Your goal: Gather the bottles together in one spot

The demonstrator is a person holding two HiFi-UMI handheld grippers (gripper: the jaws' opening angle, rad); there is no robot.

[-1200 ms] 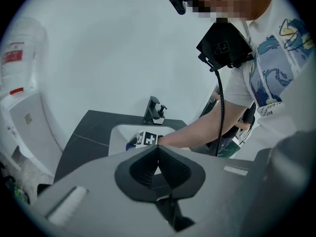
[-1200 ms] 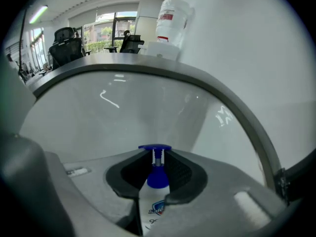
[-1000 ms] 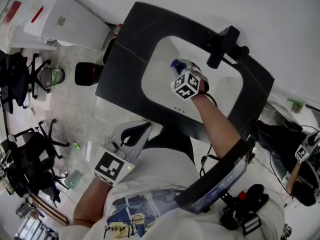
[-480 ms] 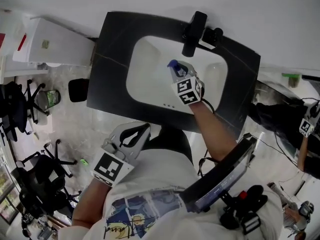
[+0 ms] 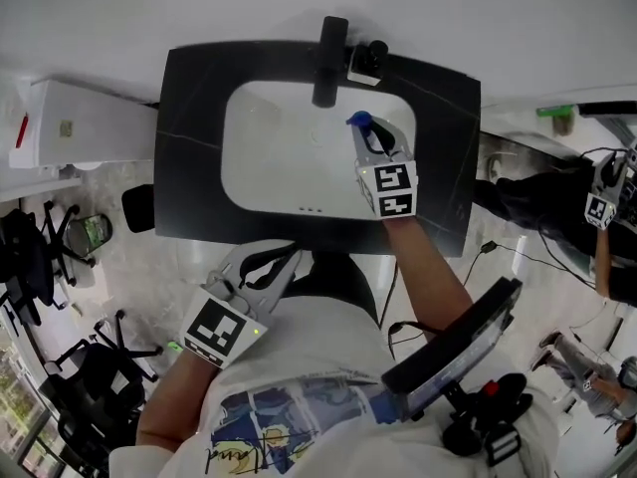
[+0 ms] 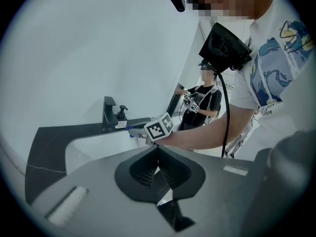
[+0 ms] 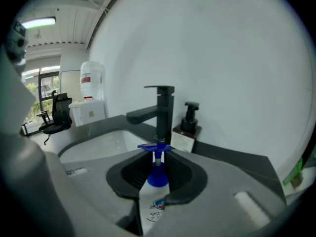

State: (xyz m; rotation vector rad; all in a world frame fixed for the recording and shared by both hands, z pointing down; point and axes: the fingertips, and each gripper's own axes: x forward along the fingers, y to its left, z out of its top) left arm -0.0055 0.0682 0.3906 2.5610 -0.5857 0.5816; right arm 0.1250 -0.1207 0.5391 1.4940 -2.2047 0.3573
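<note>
My right gripper (image 5: 371,145) is shut on a white bottle with a blue pump top (image 5: 359,121), held upright over the right end of the white sink basin (image 5: 269,162). In the right gripper view the bottle (image 7: 154,196) stands between the pads, its blue pump pointing at the black faucet (image 7: 162,112). A dark pump bottle (image 7: 187,127) stands on the black counter (image 5: 189,137) just right of the faucet (image 5: 329,60), also in the head view (image 5: 369,58). My left gripper (image 5: 257,267) hangs near my body, shut and empty, in front of the counter.
A white water dispenser (image 5: 70,118) stands left of the counter, with office chairs (image 5: 40,257) on the floor beyond. Another person (image 5: 597,217) with a marker cube stands at the right. A green item (image 5: 557,118) sits on a surface at the far right.
My right gripper has carried the bottle from the middle of the basin toward its right end, nearer the faucet and the dark pump bottle. The left gripper has stayed put.
</note>
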